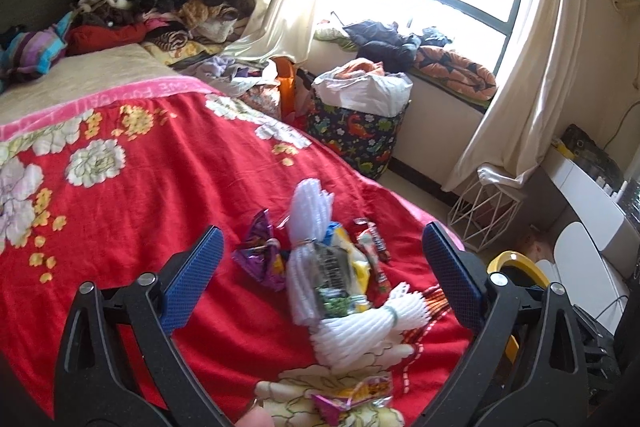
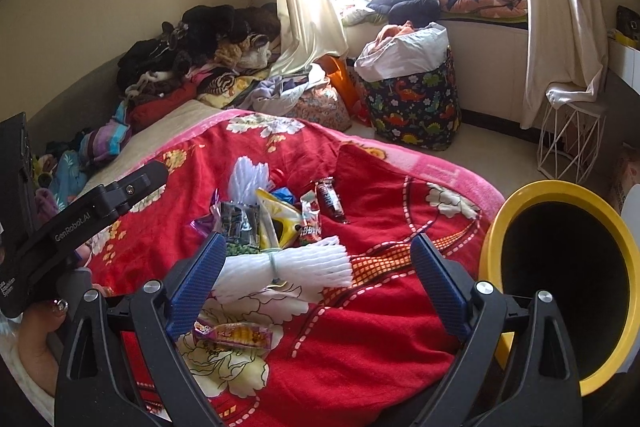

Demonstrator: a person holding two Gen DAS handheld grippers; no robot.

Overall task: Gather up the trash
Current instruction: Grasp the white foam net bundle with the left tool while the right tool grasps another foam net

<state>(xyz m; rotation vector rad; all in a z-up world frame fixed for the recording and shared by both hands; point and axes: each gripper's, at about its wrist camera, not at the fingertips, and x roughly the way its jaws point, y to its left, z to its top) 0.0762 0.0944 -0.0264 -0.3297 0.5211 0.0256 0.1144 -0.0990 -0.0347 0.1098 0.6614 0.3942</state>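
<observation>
Evidently both the left gripper point(image 1: 322, 269) and right gripper point(image 2: 316, 275) gape empty over feather-light, squashy foam netting point(image 2: 280, 265), best pinched at its banded waist.

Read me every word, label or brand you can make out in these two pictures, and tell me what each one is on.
"GenRobot.AI": white print on the black body of the left hand-held gripper, seen from the right wrist.
Pink lettering along the pink blanket border: upside down and blurred, not readable.
Print on the snack wrappers: too small and crumpled to read.
Small white print lower on that same gripper body: cut off, unreadable.
</observation>
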